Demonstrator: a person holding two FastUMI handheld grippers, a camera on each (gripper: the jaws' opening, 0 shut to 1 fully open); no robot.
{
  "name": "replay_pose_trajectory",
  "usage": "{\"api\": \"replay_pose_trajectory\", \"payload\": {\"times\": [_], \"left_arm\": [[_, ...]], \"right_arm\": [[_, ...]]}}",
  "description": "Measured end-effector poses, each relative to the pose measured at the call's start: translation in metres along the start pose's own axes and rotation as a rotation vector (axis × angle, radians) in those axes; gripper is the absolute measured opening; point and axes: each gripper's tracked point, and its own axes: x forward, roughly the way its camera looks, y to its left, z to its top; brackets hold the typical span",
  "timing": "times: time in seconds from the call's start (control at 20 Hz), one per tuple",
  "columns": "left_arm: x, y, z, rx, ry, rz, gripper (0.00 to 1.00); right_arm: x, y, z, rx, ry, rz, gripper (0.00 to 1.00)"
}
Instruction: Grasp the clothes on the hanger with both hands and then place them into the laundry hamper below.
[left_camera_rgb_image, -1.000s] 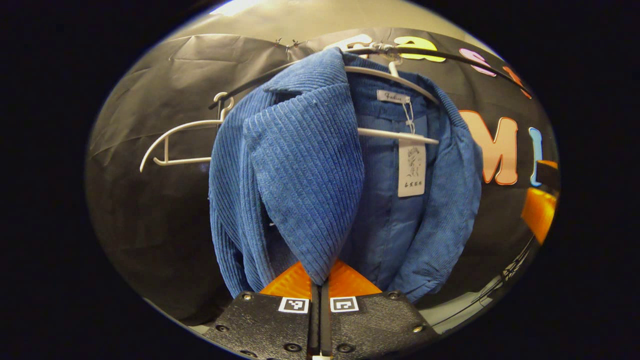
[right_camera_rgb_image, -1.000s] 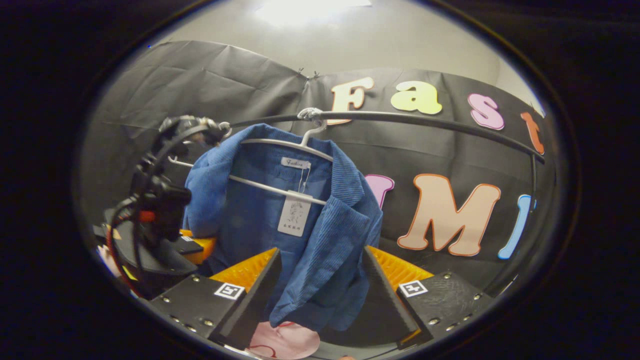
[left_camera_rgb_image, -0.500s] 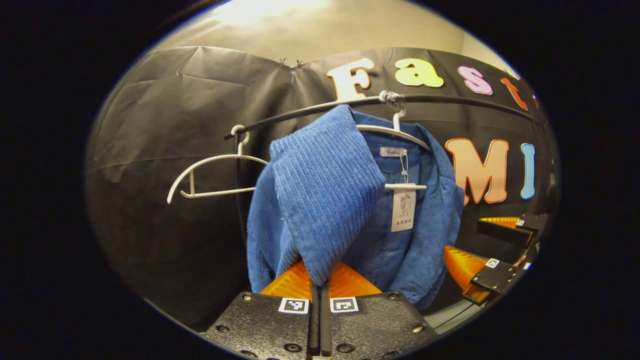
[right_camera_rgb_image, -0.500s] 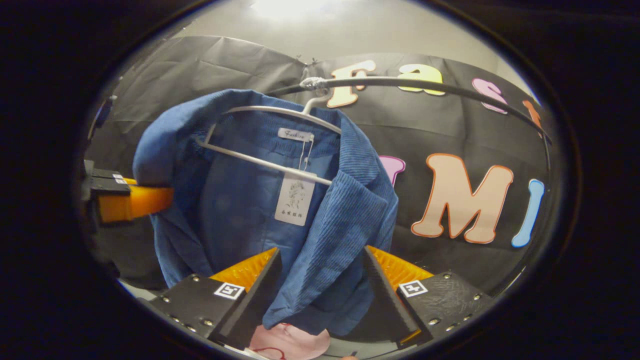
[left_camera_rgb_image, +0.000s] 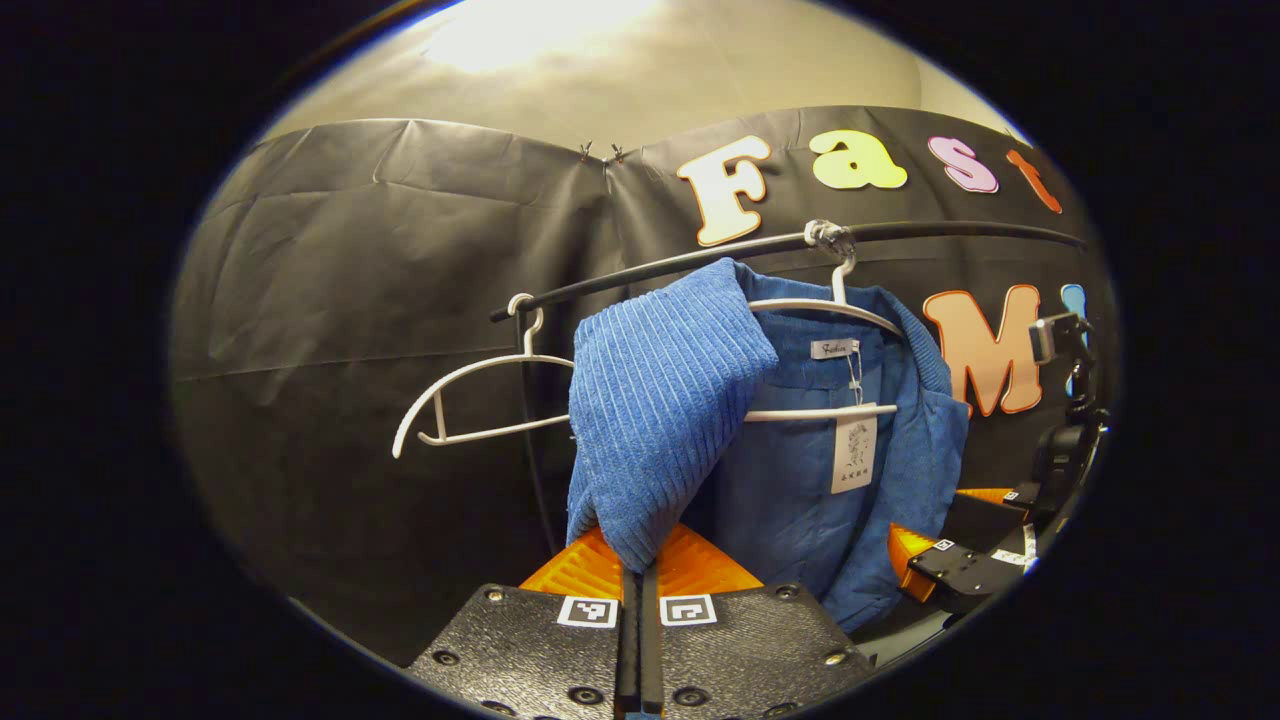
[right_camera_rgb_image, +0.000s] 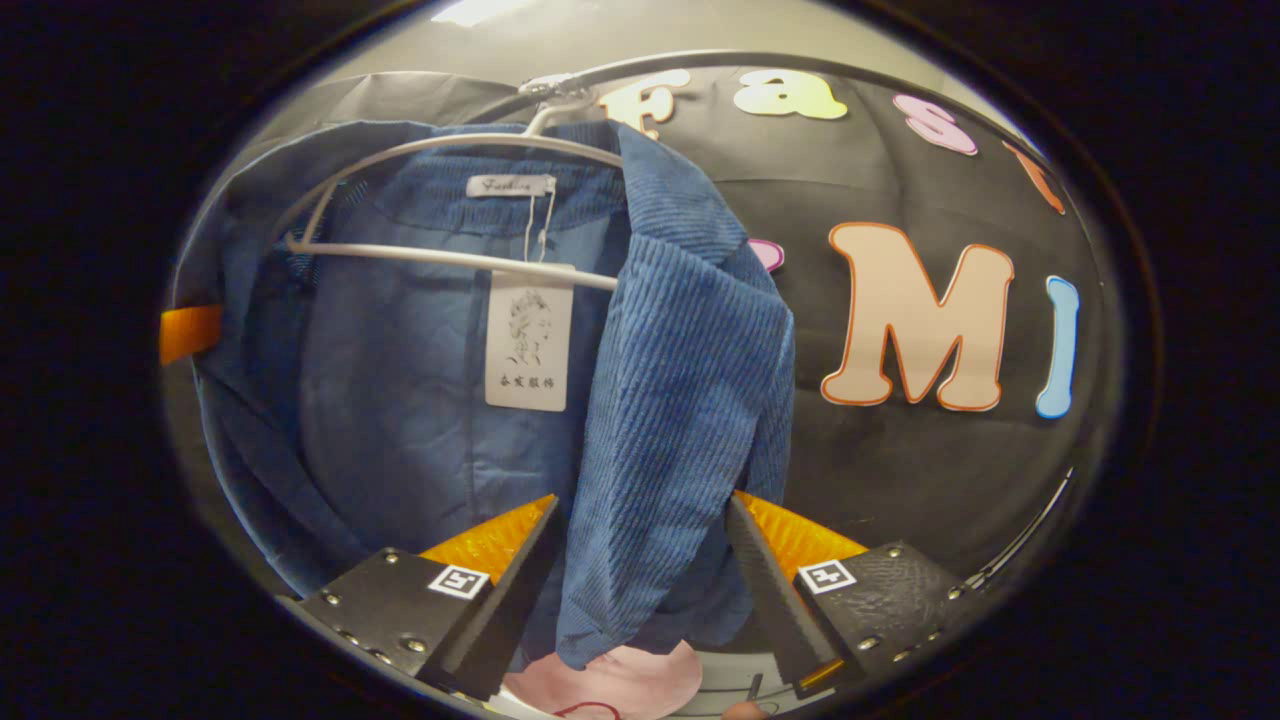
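The left gripper (left_camera_rgb_image: 640, 560) is sitting at bottom centre of the left gripper view, its 2 fingers closed together and pinching a fold of the blue corduroy jacket (left_camera_rgb_image: 660, 410). The jacket is hanging on a white hanger (left_camera_rgb_image: 830, 310) from the black rail (left_camera_rgb_image: 700, 262), right of centre. 1 empty hanger (left_camera_rgb_image: 470, 400) is hanging to its left. In the right gripper view, the right gripper (right_camera_rgb_image: 640, 560) is standing wide open at bottom centre, with the jacket's front panel (right_camera_rgb_image: 680, 400) hanging between its fingers. Whether they are touching the fabric cannot be determined. A pink item (right_camera_rgb_image: 620, 680) is lying at the bottom edge.
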Motion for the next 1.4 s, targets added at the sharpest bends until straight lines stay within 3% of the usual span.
{"api": "replay_pose_trajectory", "payload": {"times": [0.25, 0.6, 0.85, 1.4], "left_arm": [[0.006, 0.02, 0.01, 0.004, -0.021, 0.049, 0.0], [0.018, 0.046, 0.018, 0.012, -0.041, 0.101, 0.0], [0.029, 0.058, 0.019, 0.011, -0.05, 0.119, 0.0], [0.052, 0.092, 0.042, 0.004, -0.117, 0.174, 0.03]], "right_arm": [[0.023, 0.01, -0.017, 0.018, 0.059, 0.018, 0.95], [0.024, -0.002, -0.032, 0.057, 0.147, -0.035, 0.11], [0.022, -0.025, -0.02, 0.036, 0.122, -0.081, 0.12], [0.015, -0.105, 0.028, -0.006, 0.008, -0.264, 0.12]]}}
